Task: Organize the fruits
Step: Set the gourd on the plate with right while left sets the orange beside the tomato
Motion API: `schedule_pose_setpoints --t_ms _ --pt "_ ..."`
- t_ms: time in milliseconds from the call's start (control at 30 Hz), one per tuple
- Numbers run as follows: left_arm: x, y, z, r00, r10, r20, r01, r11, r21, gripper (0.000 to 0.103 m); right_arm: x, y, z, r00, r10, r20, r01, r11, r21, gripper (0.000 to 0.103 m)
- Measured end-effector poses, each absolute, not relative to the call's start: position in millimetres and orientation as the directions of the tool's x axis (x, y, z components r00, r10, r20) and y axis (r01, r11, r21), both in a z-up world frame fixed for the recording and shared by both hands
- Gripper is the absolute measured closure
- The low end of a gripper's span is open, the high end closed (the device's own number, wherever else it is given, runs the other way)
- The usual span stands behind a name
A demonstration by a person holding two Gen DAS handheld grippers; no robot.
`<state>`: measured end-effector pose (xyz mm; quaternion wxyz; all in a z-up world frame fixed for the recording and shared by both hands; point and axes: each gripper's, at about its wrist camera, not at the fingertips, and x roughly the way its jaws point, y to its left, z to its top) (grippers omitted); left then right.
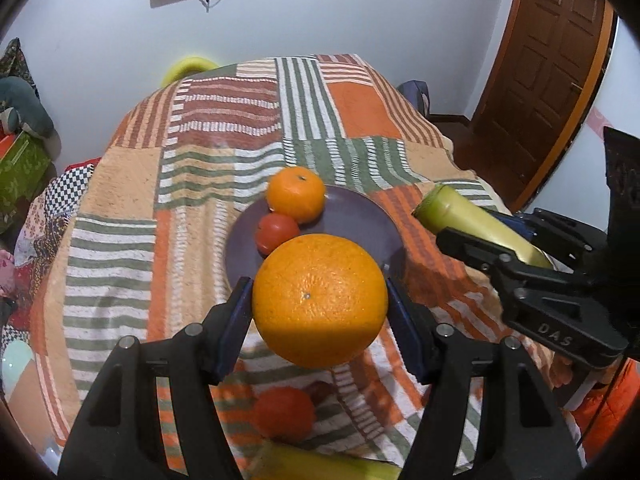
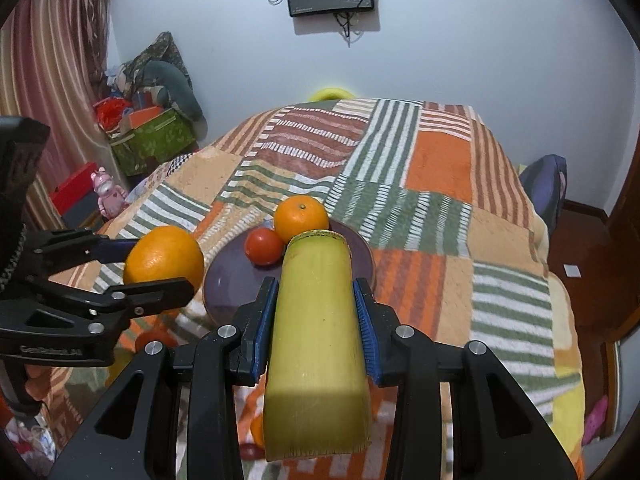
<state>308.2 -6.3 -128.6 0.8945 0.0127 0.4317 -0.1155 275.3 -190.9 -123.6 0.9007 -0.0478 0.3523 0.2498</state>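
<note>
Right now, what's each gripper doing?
Left gripper: closed on the large orange.
Right gripper: closed on the yellow-green stalk piece.

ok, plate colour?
Dull purple plate, plain, no pattern. Left wrist view shows it best.

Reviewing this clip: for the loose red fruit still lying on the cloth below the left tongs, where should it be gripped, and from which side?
Grip the loose red fruit across its widest middle, coming straight down from above. It looks round, so opposite sides at the equator should hold best, and the blanket blocks any approach from underneath. The left tongs first need to release the large orange.
</note>
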Motion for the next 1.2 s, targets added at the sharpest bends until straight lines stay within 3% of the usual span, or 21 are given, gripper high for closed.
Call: schedule_pose_setpoints --t_ms 667,1200 --pt "373.1 21.6 -197.0 0.421 -0.197 -0.885 0.213 0.970 -0.114 0.038 335.4 -134.8 -173.8 0.511 0.371 -0.775 -0.547 0.836 0.040 0.069" --pt "381.9 18.2 -208.8 0.426 -0.173 -0.888 0.219 0.972 -0.084 0.038 353.1 -128.2 -200.0 0.437 0.357 -0.826 -0.553 0.831 0.066 0.069"
